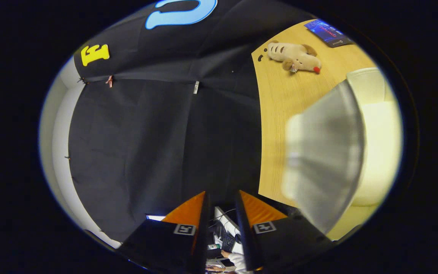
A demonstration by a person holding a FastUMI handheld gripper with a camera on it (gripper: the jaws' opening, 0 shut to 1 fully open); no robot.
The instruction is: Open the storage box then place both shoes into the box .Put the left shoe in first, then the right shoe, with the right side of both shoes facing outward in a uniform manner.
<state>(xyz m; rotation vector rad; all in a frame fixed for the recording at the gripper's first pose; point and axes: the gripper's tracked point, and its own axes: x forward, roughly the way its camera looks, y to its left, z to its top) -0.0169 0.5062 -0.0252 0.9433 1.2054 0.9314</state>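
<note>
Storage box (378,133): pale, translucent, seen on the wooden table (276,114), its clear lid (323,160) raised and blurred, off to one side of the fingers (221,213). Fingers: spread with a narrow gap, nothing held between them. Plush toy animal (294,56): lying on the table beyond the box. Dark booklet (328,32): near the table's far corner. Black cloth wall (158,133): ahead of the fingers.

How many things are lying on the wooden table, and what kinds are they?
Stuffed toy animal: 1
Dark blue flat packet: 1
Pale box with a see-through lid: 1
Total: 3
All sit on the wooden table. The claw is open, its fingers holding nothing.
</note>
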